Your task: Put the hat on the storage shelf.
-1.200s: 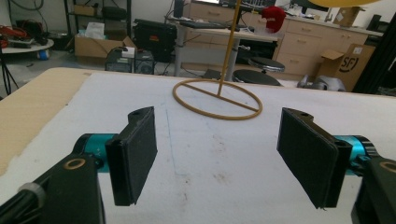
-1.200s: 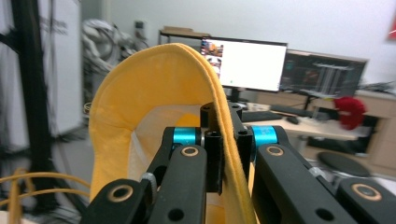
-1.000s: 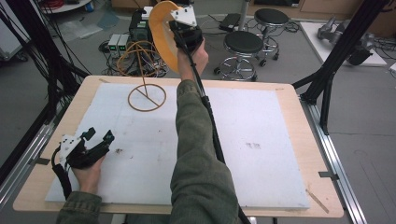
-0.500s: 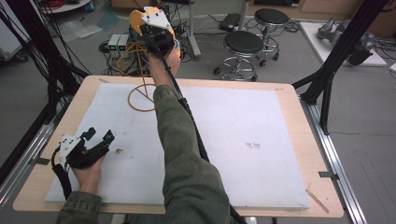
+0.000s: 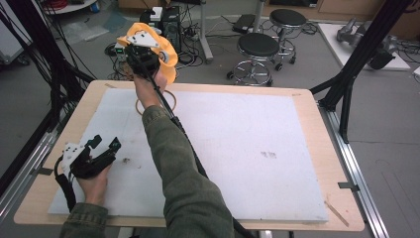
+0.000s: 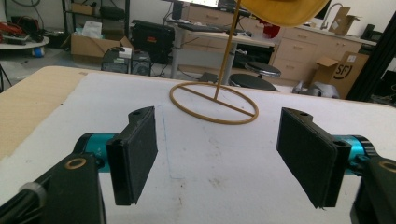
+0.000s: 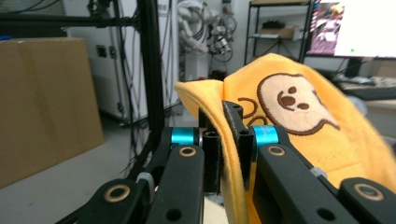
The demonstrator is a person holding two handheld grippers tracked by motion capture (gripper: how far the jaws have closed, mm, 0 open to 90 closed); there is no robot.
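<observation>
Stand ring (image 5: 156, 101): in the high view your right forearm (image 5: 163, 134) covers its near side and the foot of its post.
Post top (image 6: 232, 28): in the left gripper view it runs up behind the yellow cap (image 6: 285, 9), so you cannot tell whether cap and post touch.
Yellow cap: cut off by the top edge in the left gripper view; cut off at right and bottom in the right gripper view.
Right gripper (image 5: 143, 57): in the high view its jaw tips are hidden behind its body and the cap.
Embroidered face (image 7: 292, 105): its lower left part sits behind your right gripper's jaw.
</observation>
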